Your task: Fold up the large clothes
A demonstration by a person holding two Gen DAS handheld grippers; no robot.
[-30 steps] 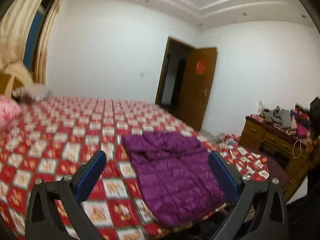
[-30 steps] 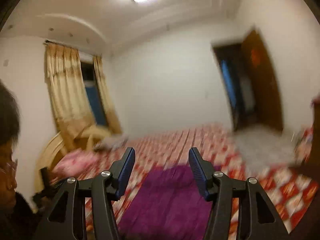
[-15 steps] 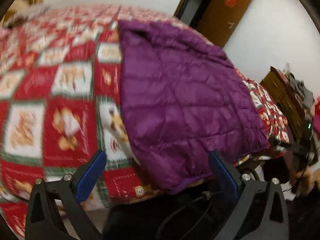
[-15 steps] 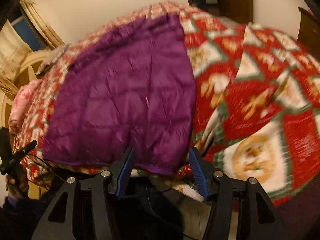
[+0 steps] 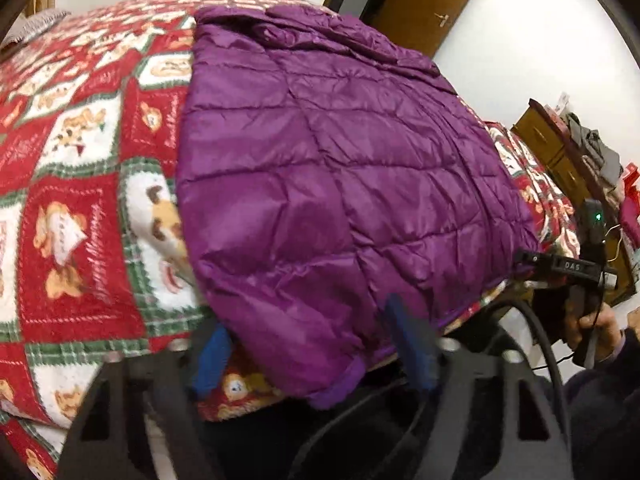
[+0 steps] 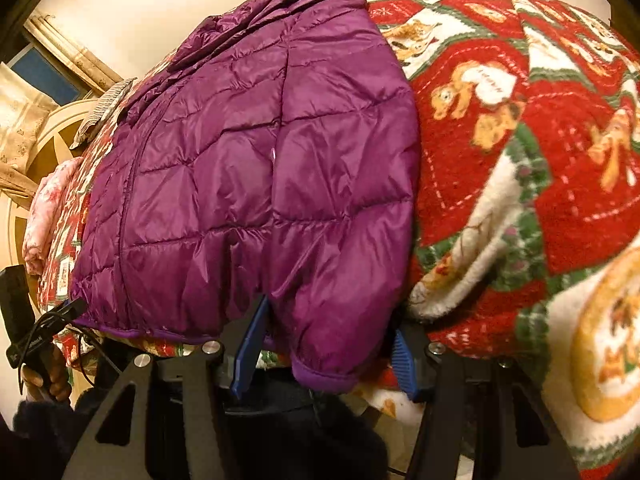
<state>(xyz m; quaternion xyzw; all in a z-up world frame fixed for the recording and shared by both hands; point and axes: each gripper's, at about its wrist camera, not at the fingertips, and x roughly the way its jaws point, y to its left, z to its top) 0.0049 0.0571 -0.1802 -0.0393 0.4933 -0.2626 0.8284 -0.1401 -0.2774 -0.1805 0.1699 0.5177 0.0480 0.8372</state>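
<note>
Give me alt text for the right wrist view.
A purple quilted jacket lies on a red patterned blanket. The right hand-held gripper is closing around its near corner at the bed edge.

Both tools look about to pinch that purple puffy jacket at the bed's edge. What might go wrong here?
1. The left tool, closing around the quilted purple jacket's corner, may also catch the red patterned fleece blanket beneath.
2. The right tool, also closing, surrounds only the hem; the slick fabric might slip free.
</note>
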